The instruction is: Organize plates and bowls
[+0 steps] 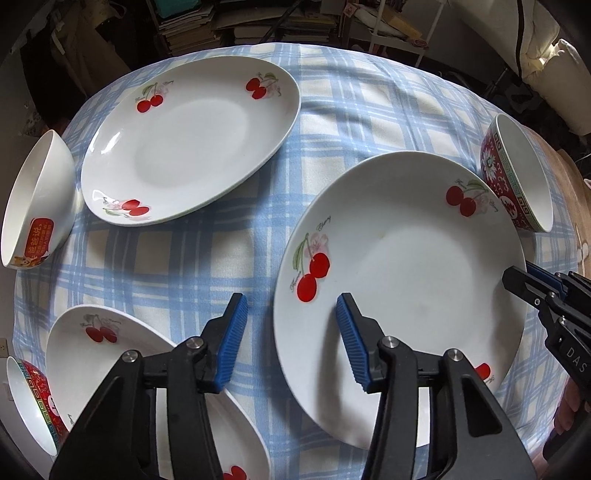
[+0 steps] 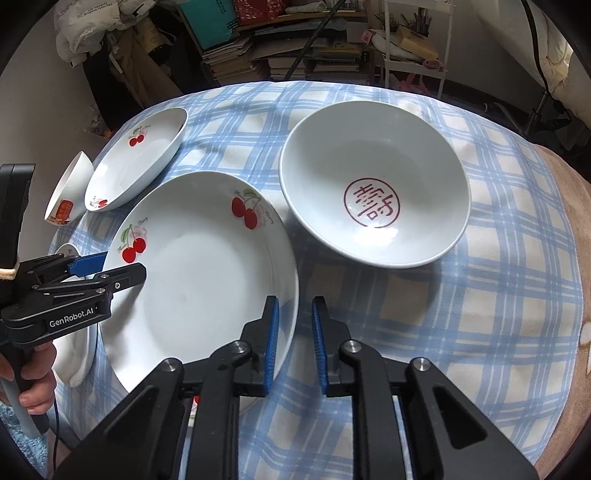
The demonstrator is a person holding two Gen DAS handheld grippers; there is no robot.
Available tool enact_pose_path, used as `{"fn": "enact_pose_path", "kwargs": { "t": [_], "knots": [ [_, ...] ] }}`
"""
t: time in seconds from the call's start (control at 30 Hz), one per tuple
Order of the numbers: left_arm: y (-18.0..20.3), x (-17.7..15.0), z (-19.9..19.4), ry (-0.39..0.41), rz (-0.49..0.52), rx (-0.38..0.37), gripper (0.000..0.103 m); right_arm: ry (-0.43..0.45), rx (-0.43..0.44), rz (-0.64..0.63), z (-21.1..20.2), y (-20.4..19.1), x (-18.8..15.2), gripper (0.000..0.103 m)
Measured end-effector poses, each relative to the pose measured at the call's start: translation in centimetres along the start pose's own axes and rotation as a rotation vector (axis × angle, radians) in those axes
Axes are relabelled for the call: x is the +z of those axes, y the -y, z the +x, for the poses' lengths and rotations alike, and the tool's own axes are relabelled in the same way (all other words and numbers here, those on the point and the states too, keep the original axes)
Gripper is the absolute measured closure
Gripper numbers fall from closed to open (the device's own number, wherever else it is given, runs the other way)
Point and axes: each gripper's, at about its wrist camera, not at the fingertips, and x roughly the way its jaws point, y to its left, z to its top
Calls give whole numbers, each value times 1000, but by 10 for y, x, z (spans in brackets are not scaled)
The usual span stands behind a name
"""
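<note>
Stacked books and cluttered shelves fill the dim room behind a table under a blue-and-white plaid cloth.

Near the middle of the table, toward its near edge, lies a white round plate with red cherry prints, flat on the cloth. Both tools are at this plate, on opposite sides of it.

The left gripper points steeply down with its blue-padded jaws about half spread. They straddle the plate's left rim, one pad over the bare cloth and the other over the white inside, and neither visibly presses on it. A hand wraps the tool's grip.

The right gripper has its jaws drawn nearly together across the plate's right rim. In the left wrist view they look pinched on that edge.

Toward the far left edge sits a second white cherry-print plate. Just beside it, at the left edge, is a plain white bowl with an orange-red label.

A third cherry-print plate lies at the near left corner, partly under the left tool. Next to it is a small bowl with a red patterned outside.

Close beside the gripped plate, toward the right edge, stands a larger red patterned bowl with a red seal character inside. It is upright and apart from the plate.
</note>
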Motion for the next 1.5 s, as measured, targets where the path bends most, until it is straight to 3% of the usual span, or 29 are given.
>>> {"fn": "enact_pose_path", "kwargs": {
  "t": [0.2, 0.3, 0.6, 1.07, 1.5],
  "knots": [
    [-3, -2, 0, -72, -26, -63, 73, -10, 59, 44, 3, 6, 0, 93],
    [2, -2, 1, -58, -18, -22, 71, -16, 86, 66, 3, 10, -1, 93],
    [-2, -13, -6, -77, -25, -42, 76, -35, 89, 34, -3, 5, -10, 93],
    [27, -84, -34, -90, 54, -49, 77, -106, 38, 47, -28, 10, -50, 92],
    [14, -138, -48, -115, 46, -33, 77, -188, 52, 11, -26, -3, -71, 91]
  ]
}}
